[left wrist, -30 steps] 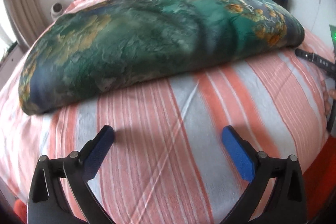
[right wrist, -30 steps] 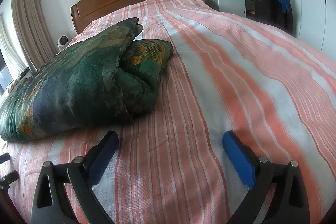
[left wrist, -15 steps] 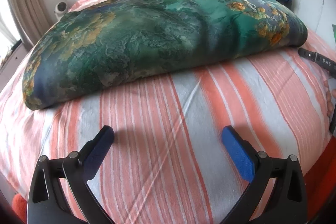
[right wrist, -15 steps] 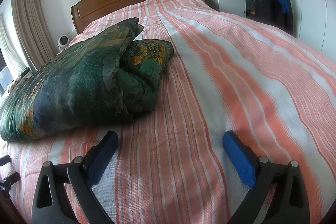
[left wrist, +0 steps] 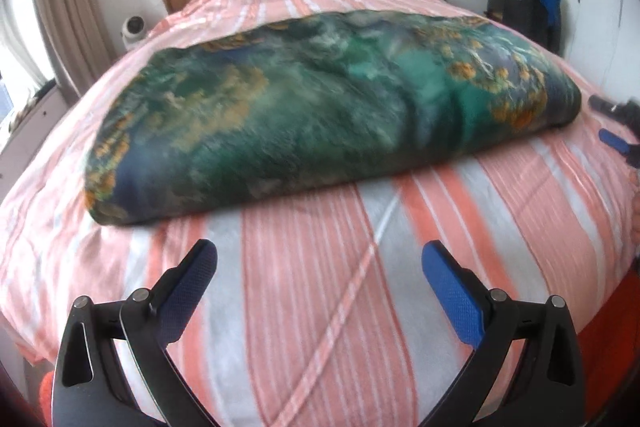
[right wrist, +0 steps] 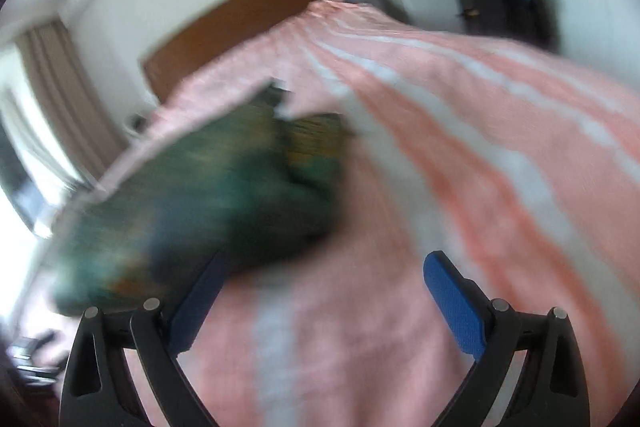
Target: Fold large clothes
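On the striped bed [left wrist: 360,307] lies a folded green garment [left wrist: 320,123]; both grippers, left [left wrist: 320,267] and right [right wrist: 324,279], hover level, fingers spread empty

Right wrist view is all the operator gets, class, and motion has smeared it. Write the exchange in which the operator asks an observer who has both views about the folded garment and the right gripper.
Operator: My picture is a blur. Is the green garment folded tidily?
Observer: In the left wrist view the garment lies as one flat bundle across the striped bedspread, and its near edge is a smooth fold.
Operator: One finger of my right gripper seems to overlap the cloth. Is it touching?
Observer: From the left wrist view, the right gripper sits just beyond the garment's right corner, with a strip of bedspread showing between them.
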### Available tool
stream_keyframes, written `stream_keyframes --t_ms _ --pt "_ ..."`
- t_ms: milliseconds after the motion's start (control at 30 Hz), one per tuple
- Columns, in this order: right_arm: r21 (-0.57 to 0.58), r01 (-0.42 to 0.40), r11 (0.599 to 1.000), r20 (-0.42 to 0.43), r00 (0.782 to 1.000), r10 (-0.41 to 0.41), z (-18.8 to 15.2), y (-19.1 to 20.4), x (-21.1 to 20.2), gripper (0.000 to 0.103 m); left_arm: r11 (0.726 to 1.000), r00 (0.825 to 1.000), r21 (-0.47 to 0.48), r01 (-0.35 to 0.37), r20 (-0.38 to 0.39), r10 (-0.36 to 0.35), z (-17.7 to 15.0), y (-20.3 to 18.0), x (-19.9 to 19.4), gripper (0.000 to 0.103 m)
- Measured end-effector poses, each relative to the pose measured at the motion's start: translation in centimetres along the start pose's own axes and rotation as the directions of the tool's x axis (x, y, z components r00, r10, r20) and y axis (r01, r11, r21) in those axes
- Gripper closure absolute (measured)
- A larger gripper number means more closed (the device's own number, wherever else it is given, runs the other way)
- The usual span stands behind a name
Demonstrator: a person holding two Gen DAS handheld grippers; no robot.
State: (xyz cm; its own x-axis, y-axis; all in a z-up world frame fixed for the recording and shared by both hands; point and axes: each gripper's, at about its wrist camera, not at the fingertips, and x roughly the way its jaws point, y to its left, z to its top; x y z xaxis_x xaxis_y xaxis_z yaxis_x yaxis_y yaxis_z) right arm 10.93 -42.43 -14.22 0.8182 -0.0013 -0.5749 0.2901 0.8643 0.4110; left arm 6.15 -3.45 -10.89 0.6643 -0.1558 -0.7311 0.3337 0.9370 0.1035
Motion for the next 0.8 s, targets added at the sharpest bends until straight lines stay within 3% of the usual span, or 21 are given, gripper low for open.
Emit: stream_keyframes --t_ms 100,233,267,300,400,500,600,700,800 --pt "0.134 -0.169 0.977 -0.025 0.985 0.173 1.1 0.3 1.9 0.004 1.0 1.0 -0.007 -0.002 -0.01 0.002 0.6 0.3 0.0 0.001" --pt "0.368 -0.196 0.909 -0.066 0.97 0.236 2.4 -1.5 6.9 0.005 1.0 1.0 0.015 0.018 0.009 -0.019 3.4 0.9 -1.6 0.001" --pt "0.381 -0.197 0.903 -0.064 0.969 0.238 2.7 -1.5 7.8 0.012 0.999 0.999 0.023 0.029 0.021 -0.029 4.3 1.0 -2.3 0.001" --pt "0.367 -0.198 0.909 -0.062 0.97 0.236 3.1 -1.0 8.1 0.026 0.998 0.998 0.038 0.054 0.034 -0.055 5.8 1.0 -3.1 0.001" --pt "0.318 -0.171 0.933 -0.033 0.981 0.191 3.4 0.0 6.8 0.055 0.988 0.99 0.081 0.129 0.052 -0.134 9.8 0.5 -4.8 0.001" --pt "0.168 -0.151 0.974 0.021 0.988 0.15 3.6 3.0 3.7 0.06 0.96 0.967 0.139 0.245 0.04 -0.253 15.2 -1.6 -5.7 0.001" --pt "-0.02 -0.132 0.991 0.084 0.988 0.133 3.6 7.1 0.6 0.061 0.907 0.926 0.189 0.377 -0.053 -0.374 20.1 -4.9 -4.3 0.001" --pt "-0.218 -0.124 0.968 0.131 0.979 0.155 3.0 11.8 -1.8 0.061 0.879 0.904 0.213 0.426 -0.133 -0.406 24.0 -8.6 -2.1 0.001" --pt "-0.404 -0.122 0.907 0.142 0.971 0.194 1.8 16.5 -3.2 0.062 0.836 0.868 0.241 0.492 -0.213 -0.449 25.7 -10.7 -1.2 0.001"
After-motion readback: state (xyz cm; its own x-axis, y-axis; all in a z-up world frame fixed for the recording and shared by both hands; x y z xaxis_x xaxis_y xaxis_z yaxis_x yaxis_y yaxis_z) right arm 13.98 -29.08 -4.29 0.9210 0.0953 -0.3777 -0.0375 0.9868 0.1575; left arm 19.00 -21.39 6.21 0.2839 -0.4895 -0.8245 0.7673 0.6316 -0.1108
